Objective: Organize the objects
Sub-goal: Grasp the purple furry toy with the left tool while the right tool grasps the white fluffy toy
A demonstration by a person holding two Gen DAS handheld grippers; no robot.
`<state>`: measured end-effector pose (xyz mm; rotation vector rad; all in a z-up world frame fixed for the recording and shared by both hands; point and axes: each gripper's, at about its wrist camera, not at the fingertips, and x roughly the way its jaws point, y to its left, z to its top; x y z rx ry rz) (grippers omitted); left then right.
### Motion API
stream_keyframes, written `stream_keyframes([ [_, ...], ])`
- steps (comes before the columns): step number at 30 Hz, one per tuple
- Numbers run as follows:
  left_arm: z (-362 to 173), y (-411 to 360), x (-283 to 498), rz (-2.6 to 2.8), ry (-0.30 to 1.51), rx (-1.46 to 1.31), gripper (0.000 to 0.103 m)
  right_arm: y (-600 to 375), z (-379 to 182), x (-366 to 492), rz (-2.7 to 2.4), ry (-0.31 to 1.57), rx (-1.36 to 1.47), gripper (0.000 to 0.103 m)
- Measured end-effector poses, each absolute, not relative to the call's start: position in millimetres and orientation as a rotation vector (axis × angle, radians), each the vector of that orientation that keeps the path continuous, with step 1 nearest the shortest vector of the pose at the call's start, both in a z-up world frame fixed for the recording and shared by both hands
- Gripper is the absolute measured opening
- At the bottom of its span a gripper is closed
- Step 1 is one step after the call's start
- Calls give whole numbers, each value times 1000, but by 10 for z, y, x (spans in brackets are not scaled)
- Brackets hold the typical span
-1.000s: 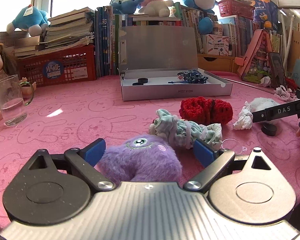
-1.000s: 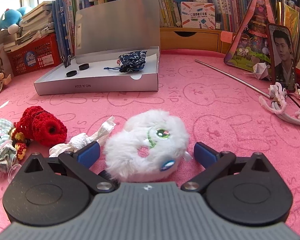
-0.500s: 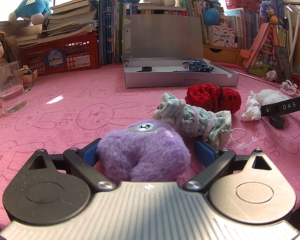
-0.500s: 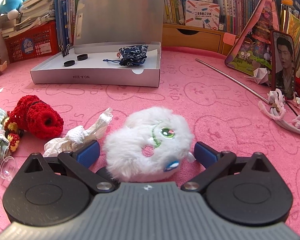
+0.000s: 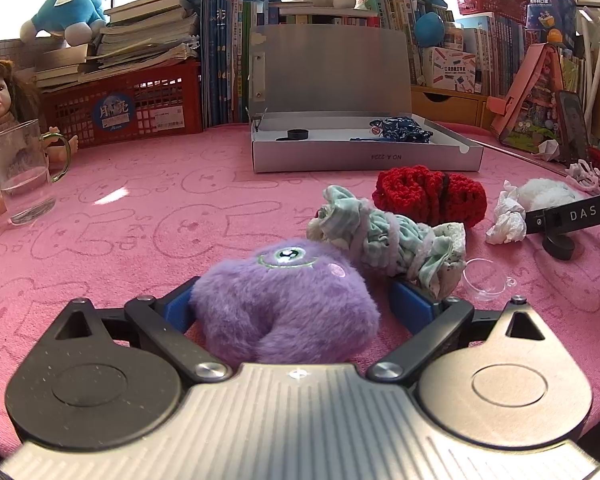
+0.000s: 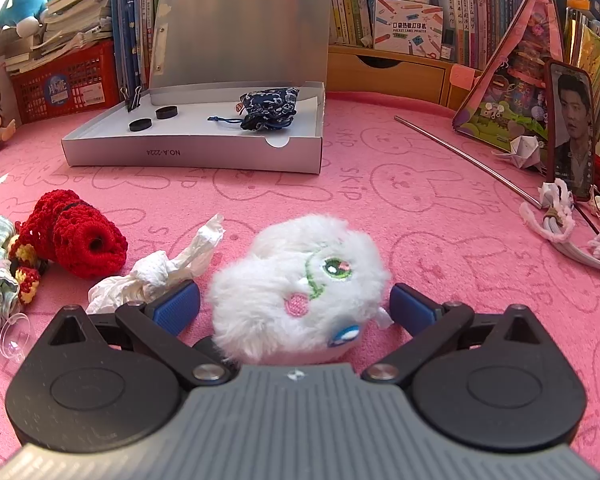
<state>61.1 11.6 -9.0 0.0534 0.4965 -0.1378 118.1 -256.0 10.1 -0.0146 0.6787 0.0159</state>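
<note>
On the pink mat, the left gripper (image 5: 290, 306) straddles a purple plush (image 5: 286, 304), the right gripper (image 6: 294, 306) a white plush (image 6: 300, 284); both gape wide, gripping nothing; open box (image 6: 204, 152) at eleven o'clock.

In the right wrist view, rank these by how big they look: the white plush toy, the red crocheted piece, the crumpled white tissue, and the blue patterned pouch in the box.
Largest to smallest, as they appear:
1. white plush toy, though it sits nearest the camera, which inflates it
2. red crocheted piece
3. crumpled white tissue, close to the crochet, so that order is unsure
4. blue patterned pouch, farthest away, so likely understated
</note>
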Motion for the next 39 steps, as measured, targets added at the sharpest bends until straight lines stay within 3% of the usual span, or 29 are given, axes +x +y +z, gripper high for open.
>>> stream_keyframes([
  [15, -46, 62, 631, -103, 532, 43, 99, -2559, 112, 1174, 21, 674, -19, 102],
  [21, -3, 114, 604, -80, 515, 25, 80, -2525, 128, 1105, 38, 643, -44, 93],
  [28, 28, 118, 580, -102, 499, -1, 79, -2528, 151, 1035, 27, 605, -45, 73],
  [39, 137, 109, 554, -109, 460, -4, 79, -2554, 174, 974, 19, 563, -25, 71],
])
